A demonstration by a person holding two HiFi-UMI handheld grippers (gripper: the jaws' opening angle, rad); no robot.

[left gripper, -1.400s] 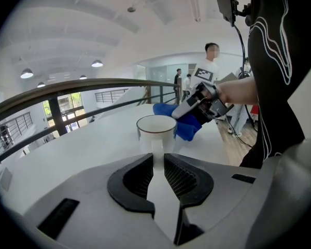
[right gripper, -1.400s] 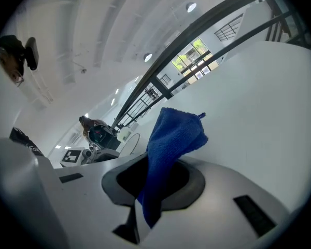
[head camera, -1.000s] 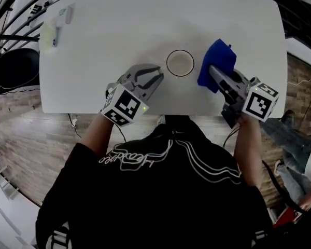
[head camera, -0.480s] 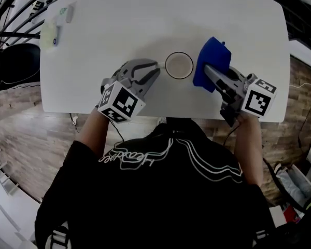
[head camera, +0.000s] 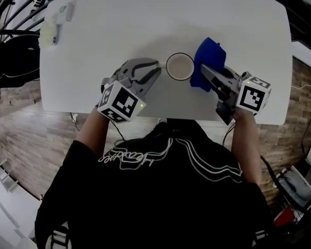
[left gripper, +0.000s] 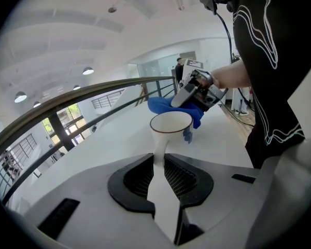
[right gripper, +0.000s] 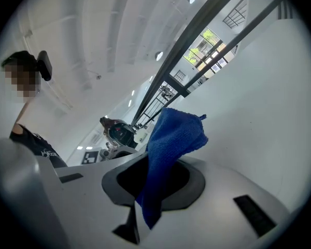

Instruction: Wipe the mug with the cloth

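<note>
Both my forearms reach forward from the lower half of the head view, over the near edge of the white surface (head camera: 145,19), with the marker cubes tilted up toward me. My left gripper (head camera: 156,69) lies low at centre left and angles to the right. Its fingers (left gripper: 135,183) are pressed together on the mug's handle, which runs as a narrow white strip between the dark pads. My right gripper (head camera: 205,70) comes in from the right at a slant toward the upper left. Its fingers (right gripper: 189,185) pinch the blue cloth (right gripper: 173,134) near a lower edge, so most of the fabric stands up beyond the tips in a loose fold, with one small corner sticking out at the top. The mug (head camera: 180,66) stands upright near the middle of the surface, between the two grippers. It is white with a thin dark rim, and its handle points toward my left gripper. Seen from the left gripper, the mug (left gripper: 171,126) looks empty, and it shows a small blue mark on the wall at its right. The cloth (head camera: 206,53) is bunched against the mug's far side, opposite the handle, and appears to touch it just under the rim. A few small pale items (head camera: 54,27) lie well apart at the upper left of the surface.
</note>
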